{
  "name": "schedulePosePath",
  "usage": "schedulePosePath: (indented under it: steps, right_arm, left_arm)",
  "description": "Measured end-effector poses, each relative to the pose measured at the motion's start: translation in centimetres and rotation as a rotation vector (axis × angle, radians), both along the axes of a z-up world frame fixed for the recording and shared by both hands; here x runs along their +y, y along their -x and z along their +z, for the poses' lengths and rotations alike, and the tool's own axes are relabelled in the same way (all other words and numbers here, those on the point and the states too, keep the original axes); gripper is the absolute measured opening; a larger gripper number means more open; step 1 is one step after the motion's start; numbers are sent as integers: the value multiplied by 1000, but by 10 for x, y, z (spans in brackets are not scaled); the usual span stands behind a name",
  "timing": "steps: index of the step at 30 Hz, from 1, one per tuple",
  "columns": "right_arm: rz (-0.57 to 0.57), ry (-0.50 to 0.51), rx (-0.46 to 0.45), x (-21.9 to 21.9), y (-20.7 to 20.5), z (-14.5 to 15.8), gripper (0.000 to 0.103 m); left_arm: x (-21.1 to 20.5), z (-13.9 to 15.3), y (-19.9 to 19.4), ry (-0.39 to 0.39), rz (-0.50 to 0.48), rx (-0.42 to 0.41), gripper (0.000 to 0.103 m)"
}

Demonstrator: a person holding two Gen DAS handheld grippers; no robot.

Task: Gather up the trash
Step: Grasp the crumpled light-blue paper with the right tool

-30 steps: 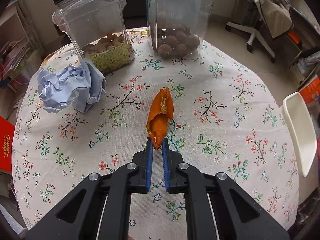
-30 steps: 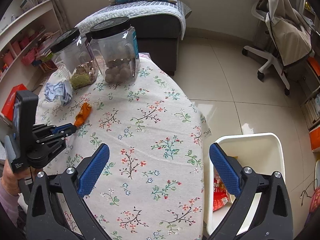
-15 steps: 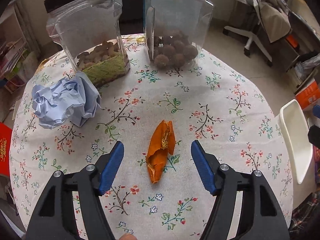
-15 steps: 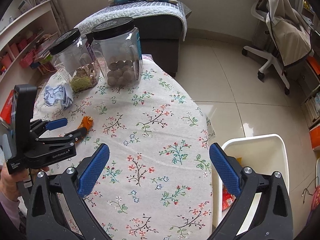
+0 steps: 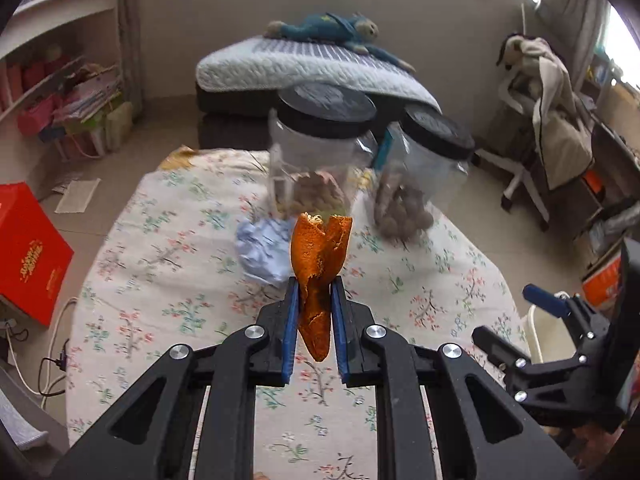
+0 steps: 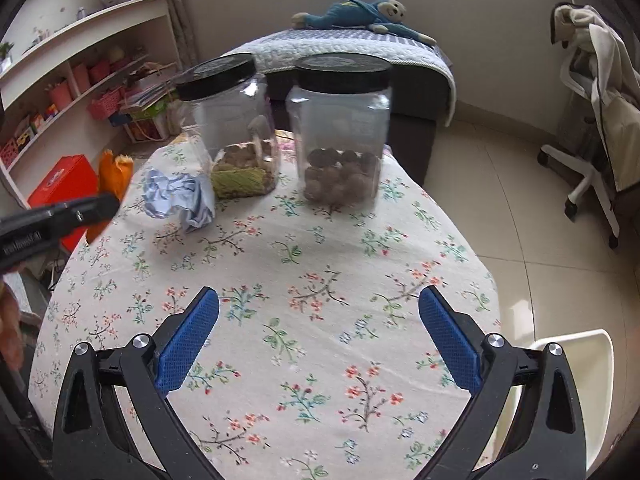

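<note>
Your left gripper [image 5: 314,300] has just been closing, and its blue pads are now clamped on the curled orange piece of fruit peel [image 5: 320,268], which stands upright between them at the centre of the left wrist frame. The peel's ragged top pokes above the fingertips and its pointed lower end hangs down between the black fingers, clear of the round table with the floral cloth [image 5: 168,280]. In the right wrist view the same gripper comes in from the left edge, with the peel showing orange past its black tip, off the table's left rim, and your hand [image 6: 10,320] blurred at the lower left edge.

Your right gripper [image 6: 318,336] points down over the near half of the table; its blue pads stand wide apart with only patterned cloth between them. In the left wrist view it sits at the lower right, its blue-tipped finger pointing towards the left.

The crumpled ball of pale blue paper [image 6: 180,196] lies on the cloth in the upper left of the right wrist frame, just beside the clear plastic jar with a black lid and yellow-green label [image 6: 236,128]. A second clear jar of round brown nuts [image 6: 342,132] stands to its right. The rim of a white plastic bin [image 6: 576,344] shows at the lower right, off the table's edge
</note>
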State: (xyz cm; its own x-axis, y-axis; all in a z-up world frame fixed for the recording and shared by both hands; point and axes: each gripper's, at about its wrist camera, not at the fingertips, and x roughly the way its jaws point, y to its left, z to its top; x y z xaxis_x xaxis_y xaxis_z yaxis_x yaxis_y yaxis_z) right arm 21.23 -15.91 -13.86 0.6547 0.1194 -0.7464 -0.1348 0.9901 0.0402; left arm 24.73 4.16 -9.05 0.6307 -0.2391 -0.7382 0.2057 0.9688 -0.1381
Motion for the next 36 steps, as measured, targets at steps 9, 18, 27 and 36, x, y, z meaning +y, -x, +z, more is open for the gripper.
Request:
schedulePosePath:
  steps: [9, 18, 27, 36]
  right_arm:
    - [89, -54, 20, 111, -64, -26, 96]
    - [4, -117, 73, 128, -120, -46, 95]
    - [7, -147, 99, 116, -105, -42, 62]
    - [60, -82, 60, 97, -44, -12, 61]
  left_arm:
    - [97, 15, -12, 105, 213, -10, 16]
    - [116, 11, -25, 198, 211, 18, 16]
    - [126, 6, -27, 203, 237, 35, 16]
    - [114, 2, -20, 151, 234, 47, 16]
